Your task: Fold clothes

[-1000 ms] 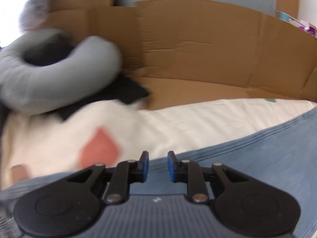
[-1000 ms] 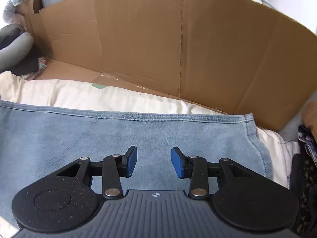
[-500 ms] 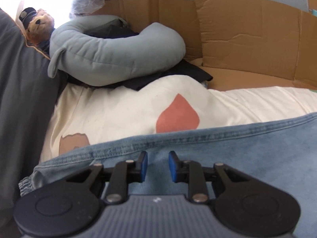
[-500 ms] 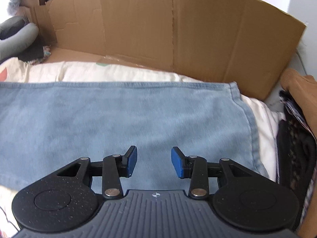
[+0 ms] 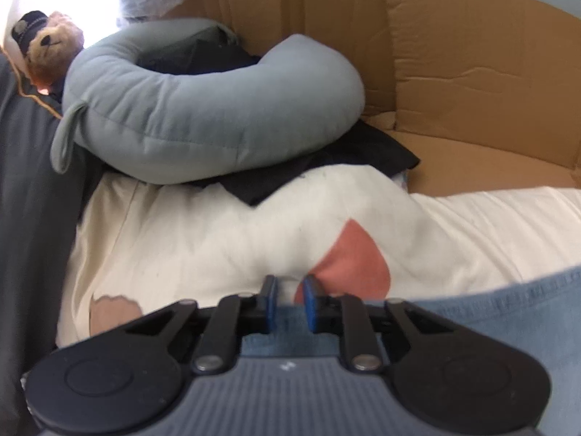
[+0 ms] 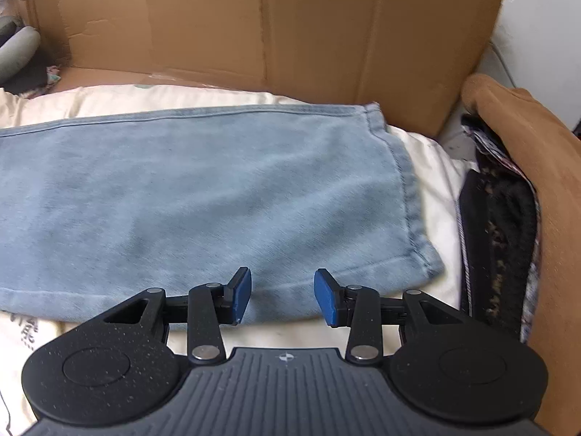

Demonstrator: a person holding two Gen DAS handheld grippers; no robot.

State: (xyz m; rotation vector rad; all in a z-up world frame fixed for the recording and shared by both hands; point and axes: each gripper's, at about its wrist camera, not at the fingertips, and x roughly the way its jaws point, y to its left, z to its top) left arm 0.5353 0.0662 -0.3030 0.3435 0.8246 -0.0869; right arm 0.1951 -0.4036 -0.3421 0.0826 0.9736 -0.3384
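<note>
Left hand-held gripper (image 5: 288,299) closing, seemingly on jeans (image 5: 508,319) edge.

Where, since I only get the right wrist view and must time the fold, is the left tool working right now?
Observer: The left tool is at the edge of the jeans, where they meet the cream sheet. Its jaws are closing with the denim edge between them, not yet pinched as far as I can see.
Operator: Anything beyond it that could get in the way?
Observer: A grey curved pillow lies on dark clothes further up the sheet, apart from the jeans.
Operator: Anything else there?
Observer: A teddy bear behind the pillow.
</note>
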